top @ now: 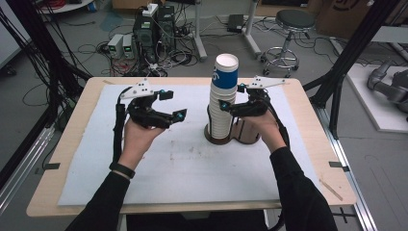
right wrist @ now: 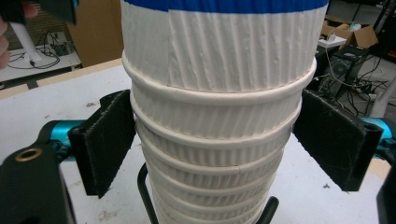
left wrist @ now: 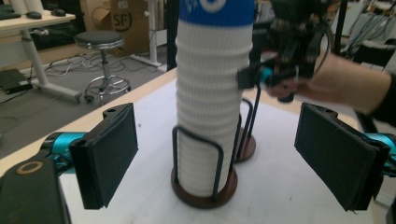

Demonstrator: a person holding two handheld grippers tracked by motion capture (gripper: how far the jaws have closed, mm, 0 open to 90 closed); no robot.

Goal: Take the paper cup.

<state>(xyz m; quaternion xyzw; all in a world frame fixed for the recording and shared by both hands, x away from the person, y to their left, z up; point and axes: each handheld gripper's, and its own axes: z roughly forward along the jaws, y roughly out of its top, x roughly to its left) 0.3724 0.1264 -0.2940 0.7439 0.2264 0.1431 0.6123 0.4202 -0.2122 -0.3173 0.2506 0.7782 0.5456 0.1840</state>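
A cluttered lab floor with cables, power boxes and a round stool point(top: 293, 21) lies beyond a light wooden table point(top: 312, 139) covered by a pale sheet point(top: 192, 168). On the sheet, between the two tongs and much closer to the right one, a tall stack of ribbed white paper cups point(top: 223, 103) stands upright in a dark round-based wire holder point(top: 238, 134); the top cup point(top: 226, 72) carries a blue band.

The right gripper point(top: 230, 98) reaches in from the stack's right side. In the right gripper view its two black pads point(right wrist: 105, 140) straddle the stack just under the rim of an upper cup, spread, each close beside the cup wall; whether they touch it cannot be told.

The left gripper point(top: 174, 105) hovers well apart to the stack's left, released and holding nothing. In the left gripper view the stack stands ahead between its wide-set pads point(left wrist: 109, 151), with the right hand point(left wrist: 345, 81) beyond it.
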